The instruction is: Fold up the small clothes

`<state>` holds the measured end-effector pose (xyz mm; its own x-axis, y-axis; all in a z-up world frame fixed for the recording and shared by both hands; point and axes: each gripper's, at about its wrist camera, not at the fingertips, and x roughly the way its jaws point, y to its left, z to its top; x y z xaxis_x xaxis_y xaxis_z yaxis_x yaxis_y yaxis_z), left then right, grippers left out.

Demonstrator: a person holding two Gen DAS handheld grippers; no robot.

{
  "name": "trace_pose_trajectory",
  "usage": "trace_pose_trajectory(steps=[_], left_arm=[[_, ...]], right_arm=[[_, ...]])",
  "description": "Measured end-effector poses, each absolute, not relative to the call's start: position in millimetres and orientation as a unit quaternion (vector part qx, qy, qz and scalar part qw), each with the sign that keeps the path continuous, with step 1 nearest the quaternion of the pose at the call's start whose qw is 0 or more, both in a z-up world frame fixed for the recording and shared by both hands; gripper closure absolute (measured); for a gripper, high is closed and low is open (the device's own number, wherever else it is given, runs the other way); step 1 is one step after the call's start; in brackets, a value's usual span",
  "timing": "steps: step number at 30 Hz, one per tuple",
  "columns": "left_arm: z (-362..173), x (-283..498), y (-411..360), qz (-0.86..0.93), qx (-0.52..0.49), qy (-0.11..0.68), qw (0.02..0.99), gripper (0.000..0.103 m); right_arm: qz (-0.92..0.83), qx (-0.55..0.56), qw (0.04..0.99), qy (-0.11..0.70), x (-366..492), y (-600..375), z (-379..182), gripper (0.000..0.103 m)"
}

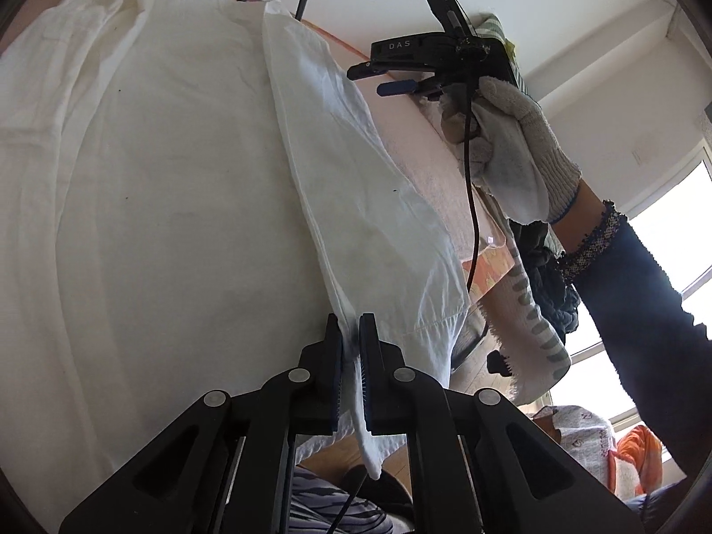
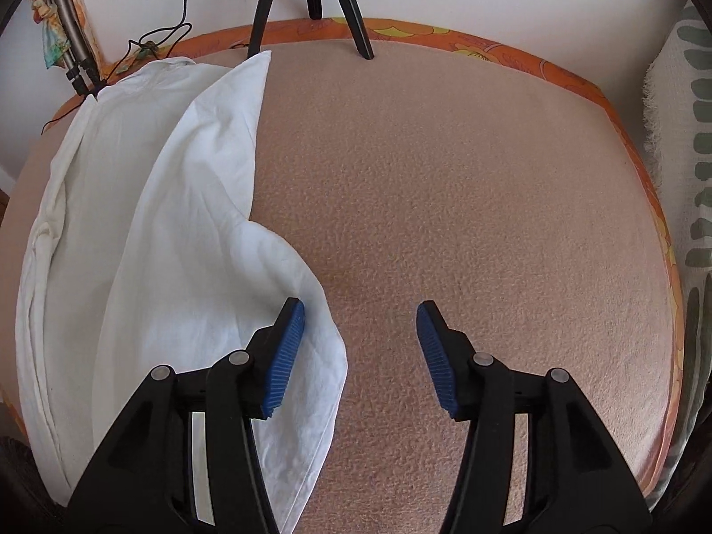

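Garment (image 1: 178, 155) edge pinched in left hand-held gripper (image 1: 351, 369) (right hand-held gripper (image 2: 360, 356) spread).

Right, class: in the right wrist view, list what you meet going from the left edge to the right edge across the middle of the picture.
White garment → bare pink fleece table cover → orange floral border of the table → white cloth with grey-green marks.
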<state>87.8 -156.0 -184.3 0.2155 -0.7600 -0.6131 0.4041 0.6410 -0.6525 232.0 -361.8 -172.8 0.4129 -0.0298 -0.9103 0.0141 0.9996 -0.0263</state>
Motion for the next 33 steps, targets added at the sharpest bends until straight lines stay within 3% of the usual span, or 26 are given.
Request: trace_pose_trajectory(steps=[4,8,15,25,28,30,33], left_arm=[[-182,84,-148,-0.385,-0.196,0.500,0.751,0.081],[-185,78,-143,-0.387,-0.209,0.501,0.746,0.081],[-184,71,-148,-0.388,-0.202,0.499,0.748,0.081],[-183,61,-149,-0.393,-0.198,0.496,0.749,0.084],[-184,60,-151,-0.395,-0.199,0.497,0.746,0.089],[-183,61,-153,-0.397,-0.195,0.497,0.747,0.094],[-177,60,-155,-0.403,-0.197,0.489,0.748,0.096]], right_arm=[[0.022,0.047,0.856,0.514,192,-373,-140,0.048],[0.085,0.104,0.852,0.507,124,-376,-130,0.048],[0.159,0.159,0.833,0.505,7,-368,-166,0.048],[0.191,0.135,0.827,0.511,-32,-337,-196,0.049],[0.198,0.145,0.820,0.517,-29,-336,-204,0.060],[0.204,0.151,0.814,0.523,-28,-333,-207,0.082],[0.215,0.165,0.810,0.521,-28,-329,-199,0.093]])
